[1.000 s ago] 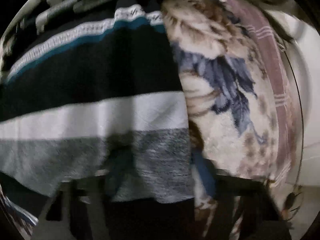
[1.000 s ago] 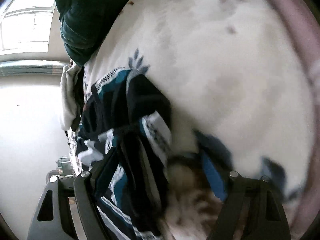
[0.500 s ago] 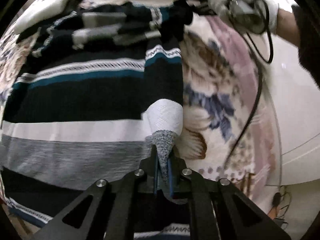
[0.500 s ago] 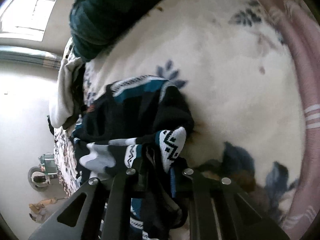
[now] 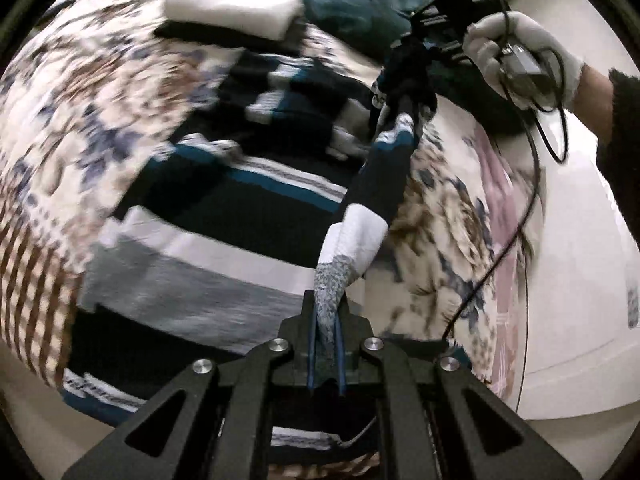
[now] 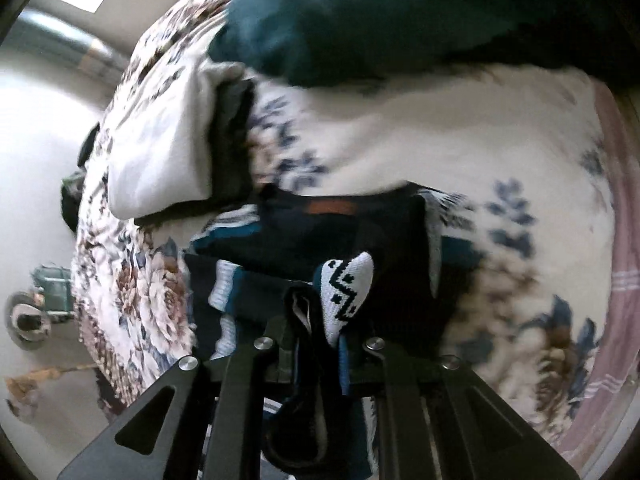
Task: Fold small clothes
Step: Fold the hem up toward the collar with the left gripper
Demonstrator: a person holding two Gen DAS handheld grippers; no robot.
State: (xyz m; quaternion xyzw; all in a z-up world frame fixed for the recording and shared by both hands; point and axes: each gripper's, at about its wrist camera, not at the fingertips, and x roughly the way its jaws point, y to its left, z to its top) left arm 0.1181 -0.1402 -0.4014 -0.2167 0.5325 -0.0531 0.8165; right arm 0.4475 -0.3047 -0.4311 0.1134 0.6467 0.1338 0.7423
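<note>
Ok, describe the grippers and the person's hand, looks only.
Both the left gripper and the right gripper are matte black, with angular link arms, triangular cut-outs, silver round screws and blue-edged finger pads. The right hand wears a white glove, has a dark sleeve, and thin black cables loop from it.

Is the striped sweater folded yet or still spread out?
Mostly spread: the striped sweater lies flat on the floral blanket, with one edge lifted between both tools.

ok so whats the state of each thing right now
left hand-held gripper: shut on sweater edge
right hand-held gripper: shut on sweater edge
sweater: partly flat on bed, one edge lifted taut between both grippers
white cloth: folded, lying on bed
teal cloth: bunched on bed
</note>
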